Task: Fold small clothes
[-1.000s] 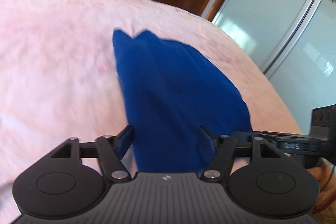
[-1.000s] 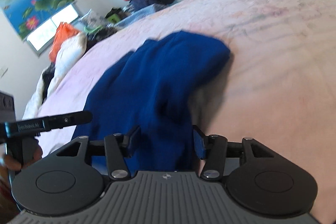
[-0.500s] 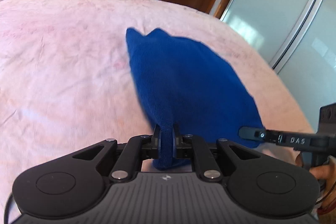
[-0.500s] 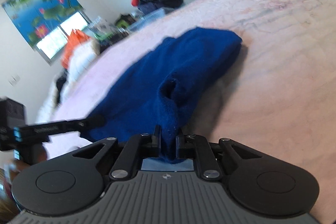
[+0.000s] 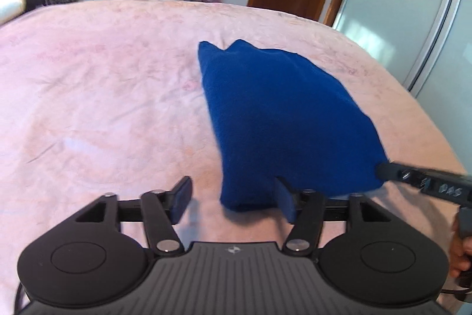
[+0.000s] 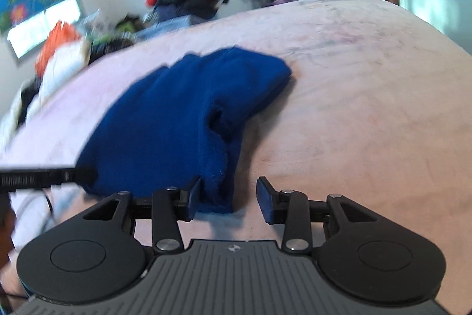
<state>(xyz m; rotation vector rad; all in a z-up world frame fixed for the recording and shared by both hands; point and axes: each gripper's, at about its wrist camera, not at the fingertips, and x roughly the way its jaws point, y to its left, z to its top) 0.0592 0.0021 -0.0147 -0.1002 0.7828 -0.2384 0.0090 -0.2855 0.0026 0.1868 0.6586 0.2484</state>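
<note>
Both grippers have let go of the garment's near corners since half a second ago.

Left gripper (image 5: 233, 201) and right gripper (image 6: 228, 201) now stand wide, empty. The deep-blue fleece garment (image 5: 283, 120) lies folded at centre frame on the pink plush blanket (image 5: 103, 96), its near edge just ahead of both. This fold looks finished; next probably calls for regripping another edge.

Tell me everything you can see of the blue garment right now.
The blue garment is a deep royal blue, fuzzy fleece-like knit, lying folded on the pink bedspread. Its far edge shows two small peaks; the near edge is thicker, with a pocket-like fold on its right side. Its near corners lie between the spread jaws of the left gripper and right gripper, which are both open, neither clamping it.
</note>
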